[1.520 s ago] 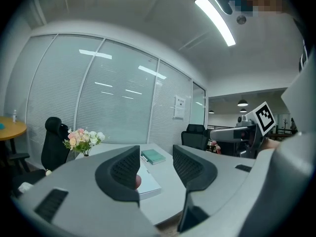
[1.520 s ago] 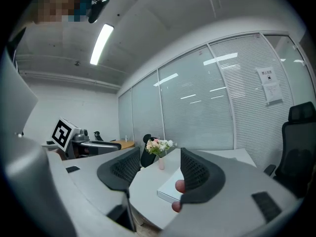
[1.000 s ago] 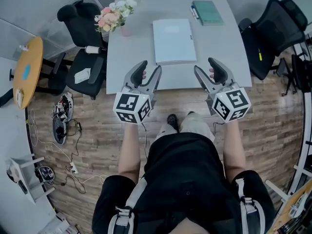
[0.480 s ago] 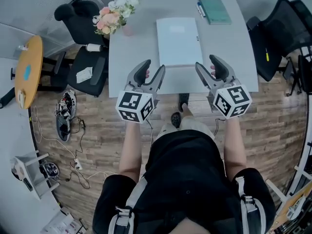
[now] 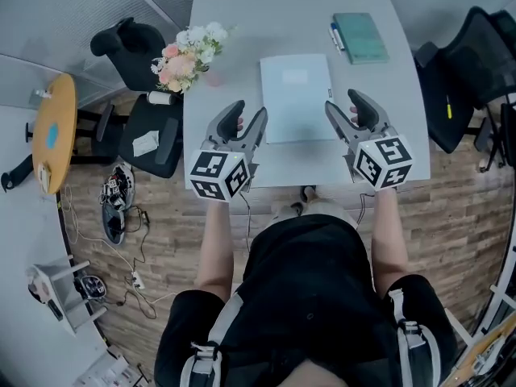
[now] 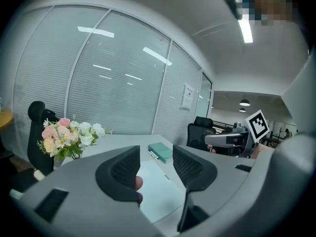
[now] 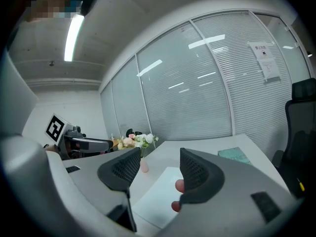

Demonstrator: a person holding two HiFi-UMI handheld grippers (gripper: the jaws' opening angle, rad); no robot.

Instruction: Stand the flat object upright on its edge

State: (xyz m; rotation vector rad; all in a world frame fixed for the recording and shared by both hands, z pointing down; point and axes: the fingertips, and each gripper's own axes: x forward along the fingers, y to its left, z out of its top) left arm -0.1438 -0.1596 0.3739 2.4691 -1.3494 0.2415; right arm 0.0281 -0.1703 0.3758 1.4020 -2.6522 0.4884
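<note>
Flat object lying on table, between left claw and right claw

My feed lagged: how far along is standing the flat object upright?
Done: nothing, the white flat object lies flat on the table. In hand: nothing, the left gripper and right gripper hover open and empty beside its near end. To do: grip it and stand it on edge.

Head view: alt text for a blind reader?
From above, a person holds the left gripper and right gripper, both open and empty, over a grey table's near edge, flanking a flat white object. Flowers and a green notebook sit farther back.
</note>
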